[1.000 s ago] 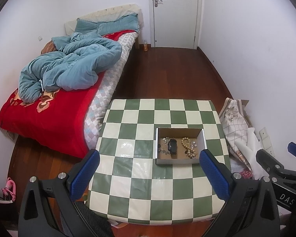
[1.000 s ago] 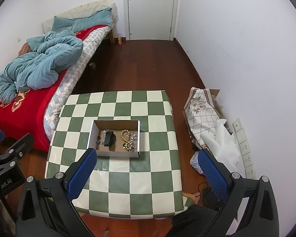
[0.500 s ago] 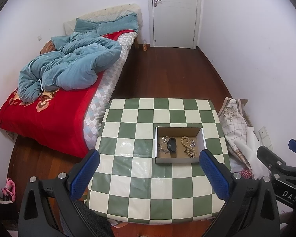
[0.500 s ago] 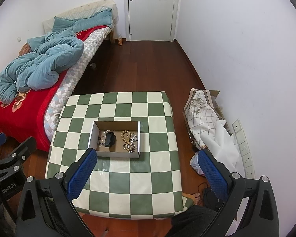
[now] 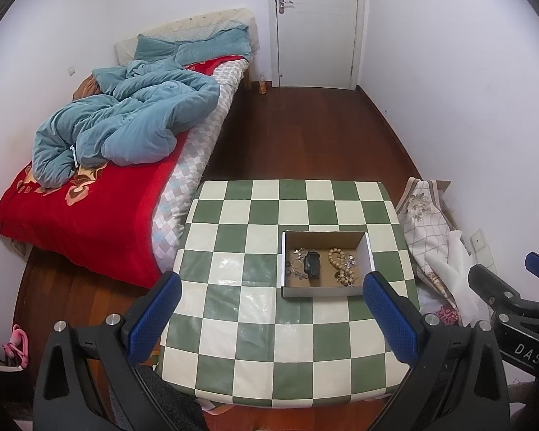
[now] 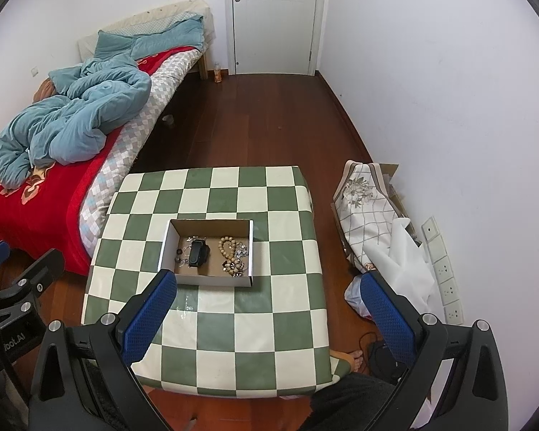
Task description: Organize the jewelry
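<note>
the left gripper [image 5: 271, 303] has its blue-padded fingers [image 5: 154, 318] spread wide with nothing between them, held high above the near half of the table [image 5: 233, 323]. the right gripper [image 6: 269, 303] is likewise spread wide and empty, hanging over the table's near right part, its right finger out past the table edge above the floor. in the left view the right gripper's black frame shows at about 4 o'clock; in the right view the left one shows at about 8 o'clock. outward from the fingers, at roughly 1 o'clock in the left view and 11 o'clock in the right, a shallow cardboard box [image 5: 325, 291] [image 6: 213, 281] sits on the green-and-white checked table. inside it lie a black watch [image 5: 312, 265] [image 6: 198, 252] left of centre, a string of wooden beads [image 5: 337, 263] [image 6: 228, 249] right of centre, and small silvery pieces [image 5: 294, 264] too fine to tell apart. further out, a bed [image 5: 90, 222] with a red cover and a rumpled blue quilt [image 5: 125, 122] stands at 10 o'clock, a white door [image 5: 316, 25] at 12, and a bundle of patterned cloth [image 6: 366, 212] by the wall at 3.
</note>
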The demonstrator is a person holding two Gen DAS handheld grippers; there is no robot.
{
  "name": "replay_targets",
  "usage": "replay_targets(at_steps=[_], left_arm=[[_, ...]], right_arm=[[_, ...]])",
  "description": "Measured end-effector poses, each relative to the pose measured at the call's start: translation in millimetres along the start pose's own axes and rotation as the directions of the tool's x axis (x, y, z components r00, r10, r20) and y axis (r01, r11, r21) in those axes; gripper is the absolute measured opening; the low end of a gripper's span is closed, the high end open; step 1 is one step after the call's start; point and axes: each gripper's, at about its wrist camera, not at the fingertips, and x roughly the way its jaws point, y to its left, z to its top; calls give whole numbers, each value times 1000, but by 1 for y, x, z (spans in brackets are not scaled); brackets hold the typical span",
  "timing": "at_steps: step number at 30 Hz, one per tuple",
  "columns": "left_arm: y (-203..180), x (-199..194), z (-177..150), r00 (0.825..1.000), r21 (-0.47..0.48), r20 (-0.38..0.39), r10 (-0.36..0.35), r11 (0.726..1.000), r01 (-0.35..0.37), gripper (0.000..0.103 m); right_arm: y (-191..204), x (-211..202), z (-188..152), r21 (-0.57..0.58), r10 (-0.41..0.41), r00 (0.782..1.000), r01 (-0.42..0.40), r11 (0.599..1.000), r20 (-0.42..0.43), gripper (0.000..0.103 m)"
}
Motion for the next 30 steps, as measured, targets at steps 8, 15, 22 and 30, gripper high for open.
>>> replay_targets(at_steps=[8, 15, 22, 30], left_arm=[[-1, -1, 0, 1000, 5, 6, 5, 1000, -5, 103], [-2, -2, -1, 1000, 7, 2, 2, 1000, -2, 103], [-3, -1, -2, 1000, 8, -2, 0, 1000, 0, 103], [-2, 2, -5, 1000, 4, -9, -8, 1000, 8, 103]], right_arm=[[-3, 0, 1, 2, 3, 1000, -3, 1000, -1, 103], [-2, 0, 1, 1, 2, 1000, -2, 1000, -2, 103], [-2, 0, 0, 0, 4, 1000, -4, 1000, -4, 103], [-7, 0, 4, -1, 4, 1000, -4, 1000, -10, 103]])
